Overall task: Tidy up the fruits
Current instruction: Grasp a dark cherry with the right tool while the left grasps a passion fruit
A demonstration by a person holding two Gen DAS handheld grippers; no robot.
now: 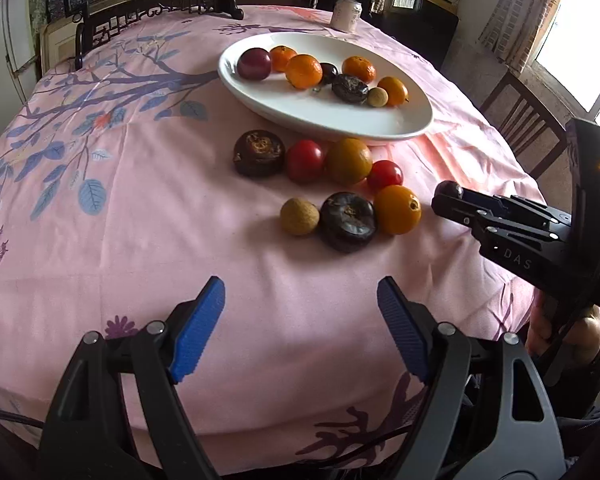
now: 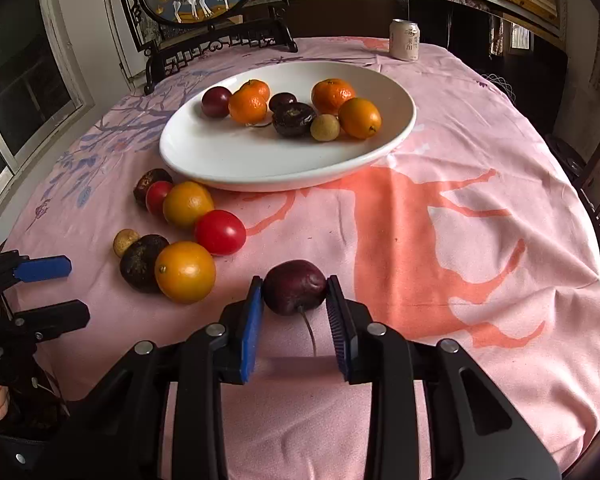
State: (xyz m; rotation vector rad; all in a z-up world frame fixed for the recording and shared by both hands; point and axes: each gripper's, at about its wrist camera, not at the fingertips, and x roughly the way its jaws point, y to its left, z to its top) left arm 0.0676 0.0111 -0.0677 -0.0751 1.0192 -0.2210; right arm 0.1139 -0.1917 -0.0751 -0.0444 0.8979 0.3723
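One dark plum (image 2: 295, 287) pinched in the right gripper (image 2: 296, 300) jaws, low over the tabletop (image 2: 480, 184), stem trailing back toward the wrist. Left gripper (image 1: 300, 320) jaws spread, nothing between them; loose fruit cluster (image 1: 332, 188) sits ahead of them. White plate (image 2: 204, 156) lies beyond, up and left of the plum.

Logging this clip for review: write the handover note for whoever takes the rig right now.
Right claw: shut on a dark purple stemmed fruit, low over the pink tablecloth.
Left claw: open, empty, aimed toward the loose fruit.
Done: eight fruits lie in the white plate.
Left: the held fruit, plus seven on the cloth beside the plate, including a longan, two red tomatoes and two dark round fruits.
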